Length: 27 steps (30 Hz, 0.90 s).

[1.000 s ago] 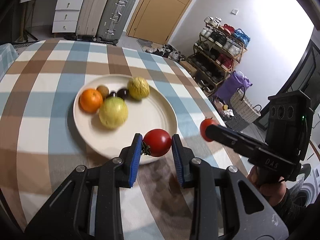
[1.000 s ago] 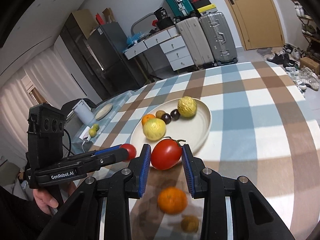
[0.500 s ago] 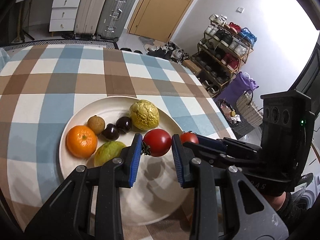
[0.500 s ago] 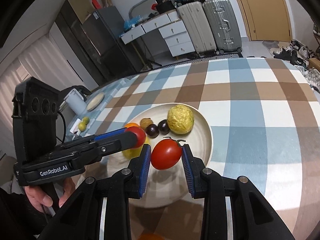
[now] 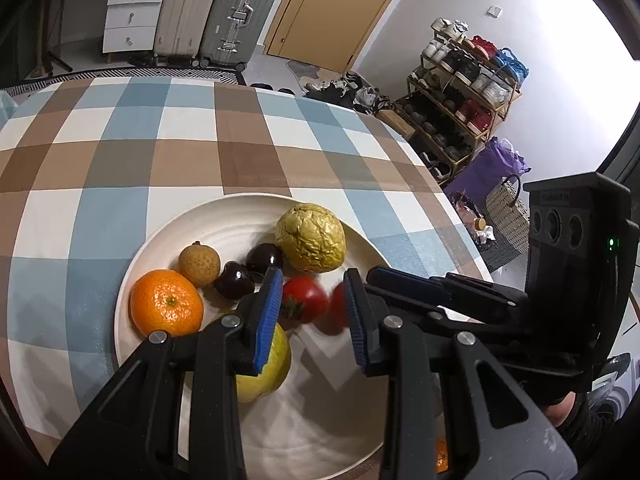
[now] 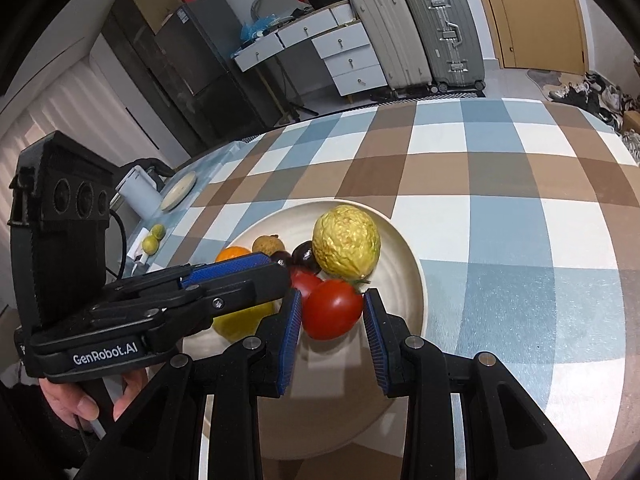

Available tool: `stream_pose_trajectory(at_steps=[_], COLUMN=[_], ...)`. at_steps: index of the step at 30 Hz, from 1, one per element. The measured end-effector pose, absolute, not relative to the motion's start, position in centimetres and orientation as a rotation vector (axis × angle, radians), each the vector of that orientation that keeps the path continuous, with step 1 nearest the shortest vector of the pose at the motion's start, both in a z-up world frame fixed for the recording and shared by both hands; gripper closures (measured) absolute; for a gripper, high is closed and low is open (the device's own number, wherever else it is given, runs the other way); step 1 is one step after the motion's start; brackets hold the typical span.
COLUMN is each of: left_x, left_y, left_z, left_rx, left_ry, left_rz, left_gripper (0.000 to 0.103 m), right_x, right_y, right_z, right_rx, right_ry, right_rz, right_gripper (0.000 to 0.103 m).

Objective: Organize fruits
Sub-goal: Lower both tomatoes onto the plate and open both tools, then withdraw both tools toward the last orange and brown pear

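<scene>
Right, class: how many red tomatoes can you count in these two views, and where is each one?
2. One tomato sits between the right gripper fingers; the other tomato sits between the left gripper fingers. Both are over the plate. None seems hidden.

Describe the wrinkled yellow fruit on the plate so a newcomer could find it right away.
Find the round cream plate on the checked tablecloth. The wrinkled yellow fruit sits at the plate's far side, beside two dark glossy fruits and just beyond the red tomatoes. It alone has a crumpled, golden-yellow skin; every neighbouring fruit is smoother.
</scene>
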<state>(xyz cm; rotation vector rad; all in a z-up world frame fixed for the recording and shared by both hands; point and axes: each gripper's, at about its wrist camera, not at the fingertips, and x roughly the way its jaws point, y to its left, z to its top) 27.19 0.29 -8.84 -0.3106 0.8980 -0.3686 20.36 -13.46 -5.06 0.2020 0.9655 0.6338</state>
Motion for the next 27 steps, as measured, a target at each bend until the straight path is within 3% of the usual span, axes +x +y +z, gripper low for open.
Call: stream_pose_trajectory(at_steps=[3,5,8,13,17,24,27], left_x=[26.6,26.1,25.0,22.6,20.1,15.7,13.8], left_y=[0.4,0.5,0.6,0.3,0.0,-0.9,-1.2], left_z=[-8.2,-7.7,-6.7,-4.5,-2.6,-0.1,0.6], left_rx=[-0.307,-0.310,-0.310,-0.287,-0.270,-0.229,-0.210], left_ry=[0.886,0.877,0.854,0.815,0.771,0.741,0.723], left_rz=[-0.365,-0.364,-0.359,-0.353,-0.333,-0.304,-0.293], left_gripper=[0.071,0.058,0.045,0.039,0.023,0.018,0.008], right_x=[20.4,20.0,19.1,16.6,14.2,10.3,8.4], right_y=[-13.8,-14.2,-14.8,-16.2,-17.6,-20.0,-20.9], right_z=[-4.7,-4.1,-3.0,-1.0,0.8,3.9,4.8], right_rx=[0.217,0.215,0.201,0.187,0.190,0.214,0.213], right_ry=[0.958,0.934,0.895,0.848,0.797,0.713,0.680], right_rz=[0.627,0.620,0.617,0.593,0.563,0.517,0.511], right_gripper=[0.058,0.049,0.048,0.044,0.032,0.015,0.012])
